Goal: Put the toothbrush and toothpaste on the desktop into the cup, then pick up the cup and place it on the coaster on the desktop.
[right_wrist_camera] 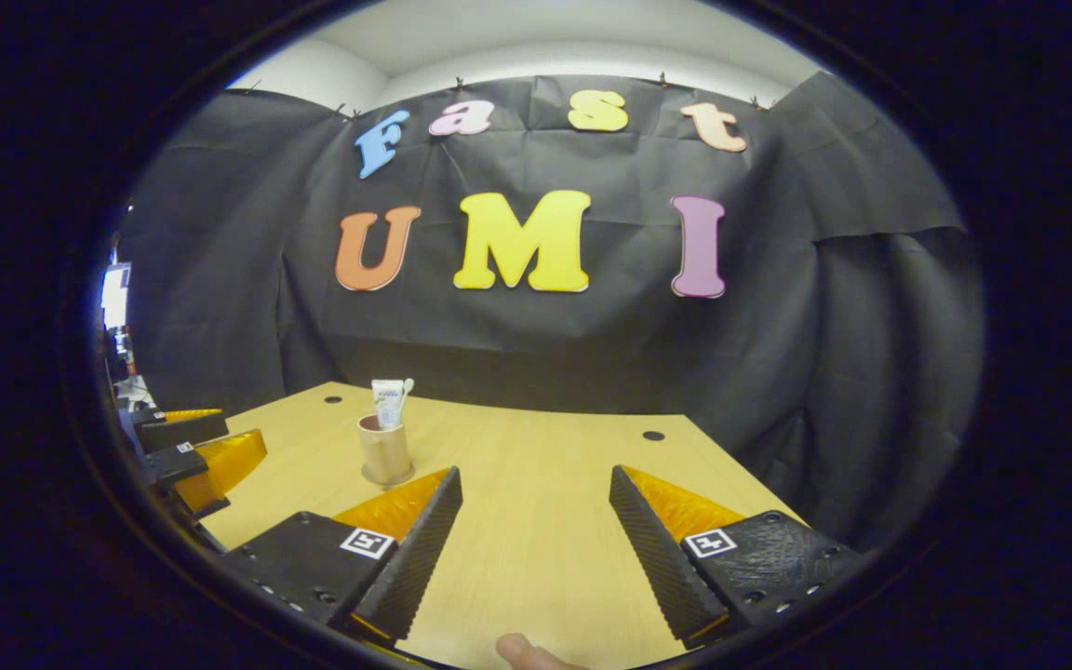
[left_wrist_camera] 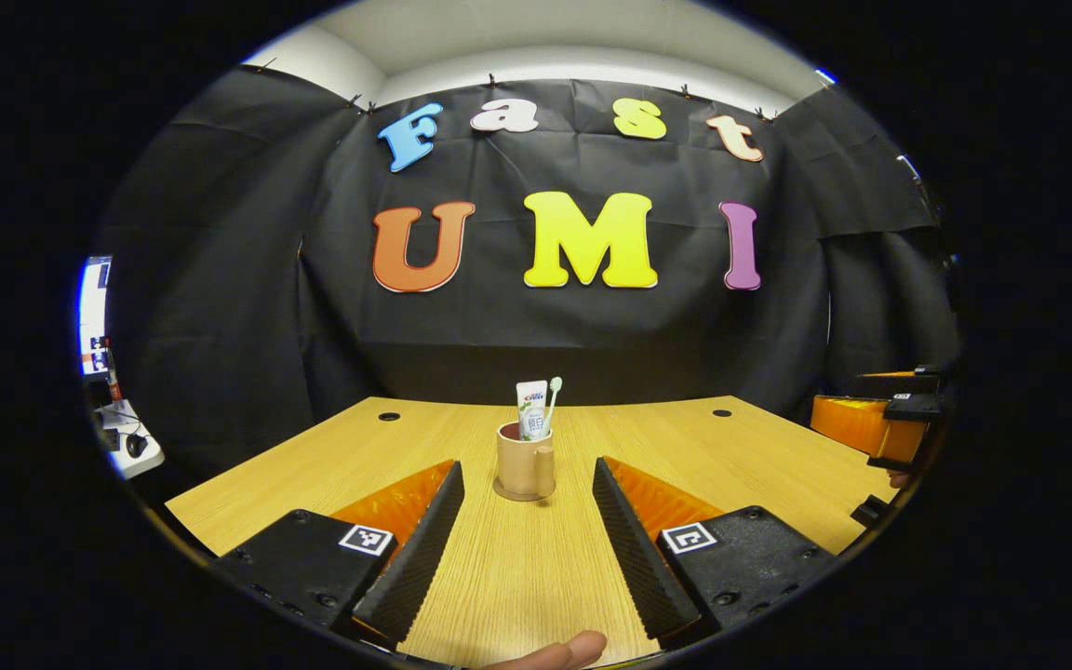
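Observation:
A tan cup [left_wrist_camera: 523,465] with a handle stands upright on a round coaster [left_wrist_camera: 515,494] in the middle of the wooden desktop [left_wrist_camera: 517,558]. A white toothpaste tube [left_wrist_camera: 531,408] and a pale green toothbrush [left_wrist_camera: 552,396] stick up out of the cup. My left gripper [left_wrist_camera: 527,493] is open, its fingers on either side of the cup but nearer to me and apart from it. In the right gripper view the cup [right_wrist_camera: 384,450] with the toothpaste tube [right_wrist_camera: 388,403] stands to the left, and my right gripper [right_wrist_camera: 534,502] is open over bare desktop with nothing between its fingers.
Two cable holes [left_wrist_camera: 389,416] [left_wrist_camera: 721,412] lie near the desktop's far edge. The right gripper [left_wrist_camera: 880,423] shows at the right edge of the left gripper view, the left gripper [right_wrist_camera: 192,451] at the left of the right gripper view. A fingertip [left_wrist_camera: 559,651] shows at the bottom.

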Available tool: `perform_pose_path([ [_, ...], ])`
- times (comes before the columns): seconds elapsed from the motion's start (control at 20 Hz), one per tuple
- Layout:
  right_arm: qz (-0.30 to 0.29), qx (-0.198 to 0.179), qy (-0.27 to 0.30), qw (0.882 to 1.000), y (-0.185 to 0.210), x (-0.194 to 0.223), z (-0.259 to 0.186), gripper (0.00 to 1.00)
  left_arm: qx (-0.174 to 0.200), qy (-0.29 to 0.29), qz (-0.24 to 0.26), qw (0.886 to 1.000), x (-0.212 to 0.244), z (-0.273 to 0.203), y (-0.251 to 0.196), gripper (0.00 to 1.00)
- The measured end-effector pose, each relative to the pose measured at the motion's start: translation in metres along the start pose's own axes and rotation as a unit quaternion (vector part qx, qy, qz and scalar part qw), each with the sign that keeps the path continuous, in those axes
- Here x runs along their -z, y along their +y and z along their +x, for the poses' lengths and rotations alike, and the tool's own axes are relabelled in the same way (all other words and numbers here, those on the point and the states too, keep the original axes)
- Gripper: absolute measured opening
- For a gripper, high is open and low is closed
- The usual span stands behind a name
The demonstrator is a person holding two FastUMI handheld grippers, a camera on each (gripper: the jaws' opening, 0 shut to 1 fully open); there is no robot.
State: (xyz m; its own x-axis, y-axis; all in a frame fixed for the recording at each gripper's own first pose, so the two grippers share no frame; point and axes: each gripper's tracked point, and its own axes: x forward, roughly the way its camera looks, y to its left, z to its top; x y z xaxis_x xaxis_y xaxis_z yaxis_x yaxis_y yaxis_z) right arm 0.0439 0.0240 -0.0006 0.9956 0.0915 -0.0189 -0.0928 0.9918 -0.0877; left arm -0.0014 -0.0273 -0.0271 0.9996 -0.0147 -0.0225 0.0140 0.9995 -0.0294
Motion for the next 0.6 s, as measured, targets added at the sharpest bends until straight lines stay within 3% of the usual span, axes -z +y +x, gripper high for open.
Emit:
perform_pose_path([
  [0.15, -0.046, 0.008, -0.046, 0.998, 0.000, -0.002, -0.023, 0.98, 0.004, -0.006, 0.000, 1.000, -0.003, -0.010, -0.007, 0.89],
  [0.4, -0.007, -0.020, -0.048, 0.999, 0.018, 0.002, -0.042, 0.95, 0.002, -0.010, 0.015, 1.000, -0.005, -0.024, -0.012, 0.89],
  [0.6, 0.005, -0.006, -0.053, 0.999, 0.012, -0.001, -0.046, 0.92, 0.002, -0.014, 0.016, 1.000, -0.006, -0.029, -0.016, 0.89],
])
